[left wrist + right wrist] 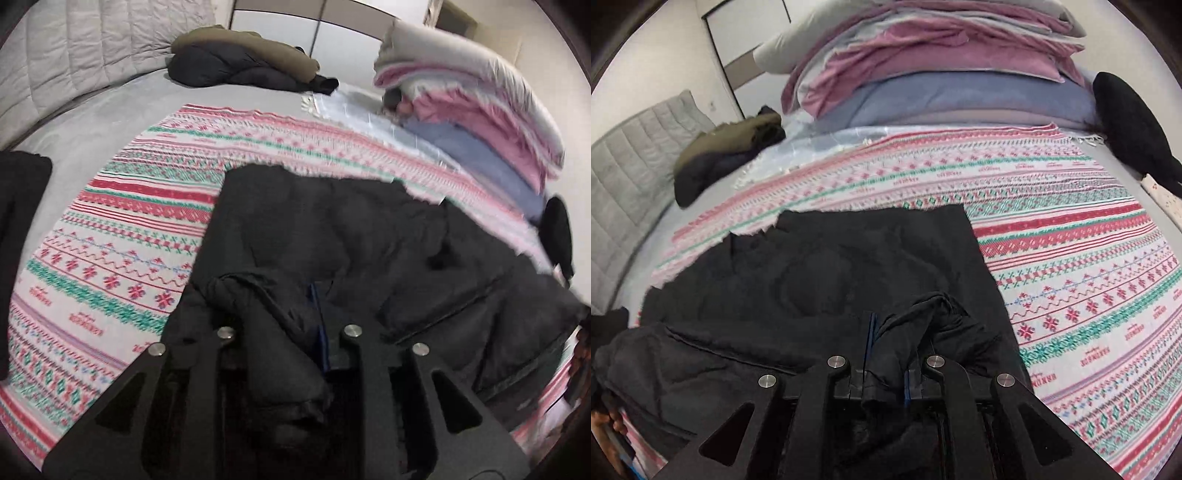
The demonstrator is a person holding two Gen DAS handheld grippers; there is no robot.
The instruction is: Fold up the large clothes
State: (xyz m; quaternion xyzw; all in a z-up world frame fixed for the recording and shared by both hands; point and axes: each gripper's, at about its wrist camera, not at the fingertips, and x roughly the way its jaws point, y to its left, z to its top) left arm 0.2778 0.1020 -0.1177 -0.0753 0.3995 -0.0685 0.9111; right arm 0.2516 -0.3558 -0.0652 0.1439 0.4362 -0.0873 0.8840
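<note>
A large black padded jacket (369,236) lies spread on a patterned pink, white and green blanket (122,229) on a bed. My left gripper (291,332) is shut on a bunched fold of the jacket at its near left edge. In the right wrist view the jacket (849,258) lies flat ahead, and my right gripper (888,354) is shut on a bunched fold at its near right edge. The jacket cloth hides most of both grippers' fingertips.
A pile of folded pink, grey and blue bedding (480,110) (942,66) stands at the far side. An olive and dark coat heap (243,59) (727,155) lies near the grey quilted headboard (92,55). Another black item (1134,129) lies at the right.
</note>
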